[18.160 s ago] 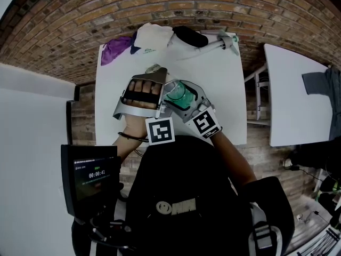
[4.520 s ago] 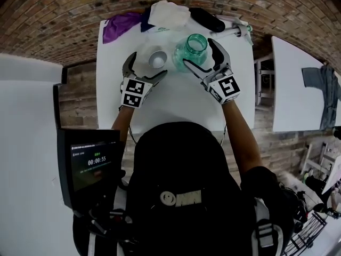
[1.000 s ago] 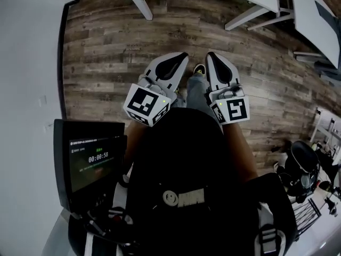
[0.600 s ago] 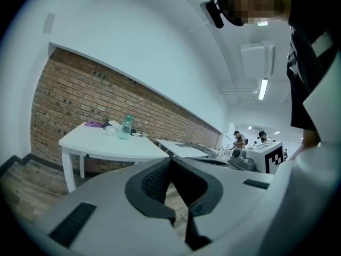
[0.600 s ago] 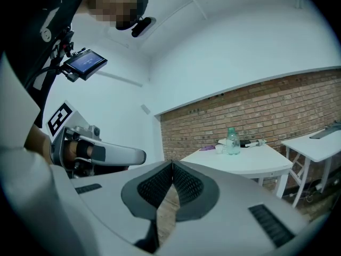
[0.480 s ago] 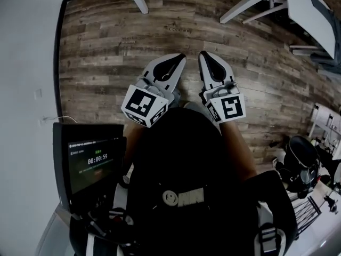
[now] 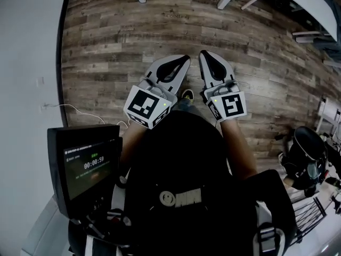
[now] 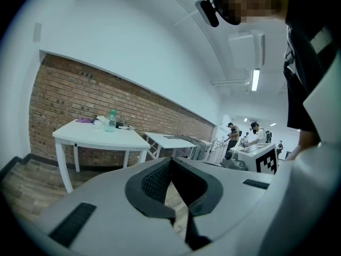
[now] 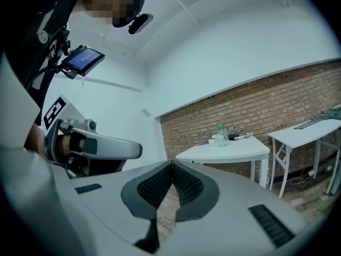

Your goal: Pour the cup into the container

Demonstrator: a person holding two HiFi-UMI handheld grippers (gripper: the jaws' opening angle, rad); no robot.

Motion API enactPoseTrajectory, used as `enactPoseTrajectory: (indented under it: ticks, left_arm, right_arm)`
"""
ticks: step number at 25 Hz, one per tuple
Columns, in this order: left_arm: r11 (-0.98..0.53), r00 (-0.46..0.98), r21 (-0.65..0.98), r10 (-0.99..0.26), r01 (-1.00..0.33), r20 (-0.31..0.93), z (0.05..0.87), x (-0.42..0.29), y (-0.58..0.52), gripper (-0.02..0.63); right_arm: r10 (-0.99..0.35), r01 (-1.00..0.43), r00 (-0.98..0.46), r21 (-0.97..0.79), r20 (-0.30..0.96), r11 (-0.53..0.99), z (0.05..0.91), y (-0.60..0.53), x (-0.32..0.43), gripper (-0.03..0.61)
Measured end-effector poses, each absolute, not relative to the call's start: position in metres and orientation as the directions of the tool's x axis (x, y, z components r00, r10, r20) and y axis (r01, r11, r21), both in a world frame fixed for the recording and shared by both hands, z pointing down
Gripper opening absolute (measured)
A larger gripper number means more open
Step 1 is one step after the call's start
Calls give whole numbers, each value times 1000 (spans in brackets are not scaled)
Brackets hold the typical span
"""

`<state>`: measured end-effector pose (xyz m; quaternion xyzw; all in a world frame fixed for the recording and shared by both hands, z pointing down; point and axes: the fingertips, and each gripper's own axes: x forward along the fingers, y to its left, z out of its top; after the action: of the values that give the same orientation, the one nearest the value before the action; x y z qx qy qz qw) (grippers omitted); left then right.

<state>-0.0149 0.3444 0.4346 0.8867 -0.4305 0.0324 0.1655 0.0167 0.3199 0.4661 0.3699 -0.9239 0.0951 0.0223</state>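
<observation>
Both grippers hang side by side over a wooden floor [image 7: 106, 41], away from the table. My left gripper [image 7: 184, 59] is shut with nothing between its pads, and the left gripper view shows its jaws [image 8: 171, 160] closed. My right gripper [image 7: 204, 54] is also shut and empty, its jaws [image 9: 172, 164] meeting. The green glass container [image 8: 111, 120] stands far off on a white table [image 8: 101, 137] by the brick wall. The right gripper view shows the container [image 9: 221, 134] and table [image 9: 229, 154] too. The cup is too small to make out.
A small monitor [image 7: 85, 167] hangs at the person's left side. A second white table [image 8: 170, 139] stands beside the first; it also shows as a white table [image 9: 309, 132] in the right gripper view. People [image 8: 234, 135] stand at benches far behind. Dark gear [image 7: 306, 159] lies on the floor at right.
The floor has slid under the grippers and the table legs have drifted up toward the top edge of the head view. Both grippers stay shut, side by side, with nothing in them.
</observation>
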Motion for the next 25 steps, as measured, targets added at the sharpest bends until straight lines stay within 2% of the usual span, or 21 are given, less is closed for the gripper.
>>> enactPoseTrajectory:
  ticks: [9,25]
  left_arm:
    - [-537,591,257,-771,-804,237,441,5,409,5]
    - [-519,581,276,-778,-809,239,446,-22,444,5]
  right_arm:
    - [-665,-674,-738,-190,114,714,473,388,47,8]
    - [-689,-709,-705,-174,170,683,478,422,35,8]
